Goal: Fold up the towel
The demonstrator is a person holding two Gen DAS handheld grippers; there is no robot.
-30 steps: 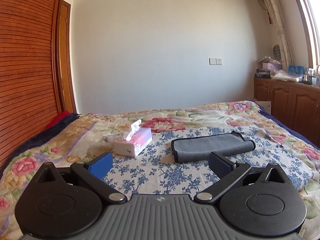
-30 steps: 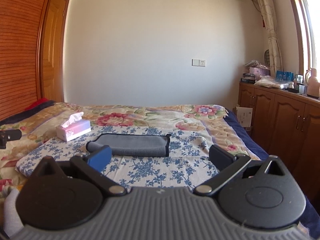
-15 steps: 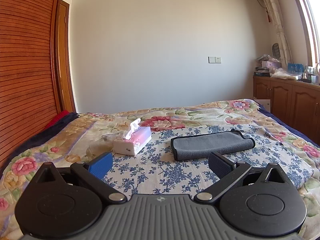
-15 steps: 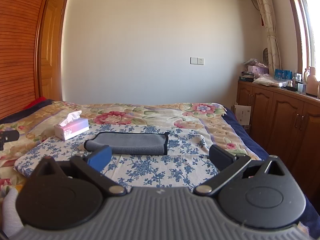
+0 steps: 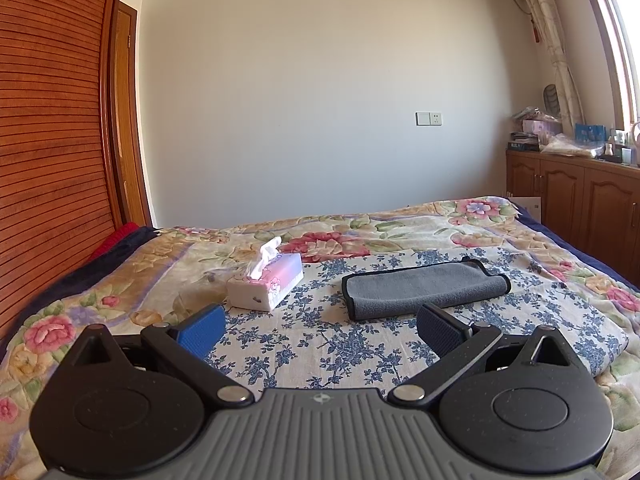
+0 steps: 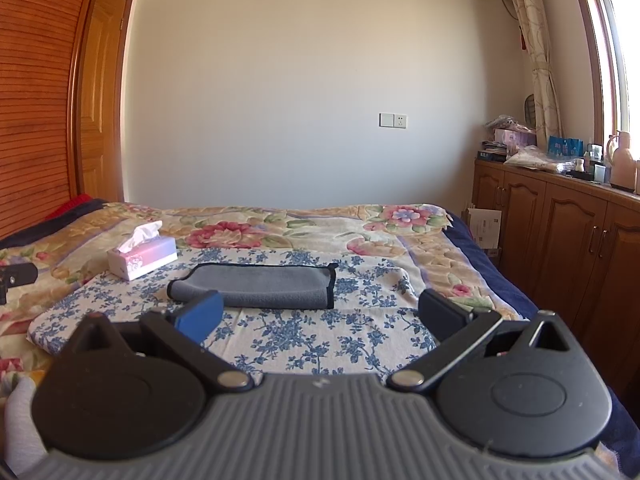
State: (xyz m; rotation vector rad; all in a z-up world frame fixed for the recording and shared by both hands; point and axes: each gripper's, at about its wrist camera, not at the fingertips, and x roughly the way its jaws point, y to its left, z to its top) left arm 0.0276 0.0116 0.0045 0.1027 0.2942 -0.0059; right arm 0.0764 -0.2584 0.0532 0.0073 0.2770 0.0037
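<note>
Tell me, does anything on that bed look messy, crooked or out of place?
Nothing stands out. The grey towel lies folded flat on the blue-flowered cloth, a little askew to it. The tissue box sits upright beside it, apart. Both grippers have open, empty jaws.

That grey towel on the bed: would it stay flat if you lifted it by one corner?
Probably not. The towel lies in soft folded layers with a rounded edge, so it would likely droop and unfold. It looks thin, so probably light. Its fuzzy surface should grip rather than slip.
</note>
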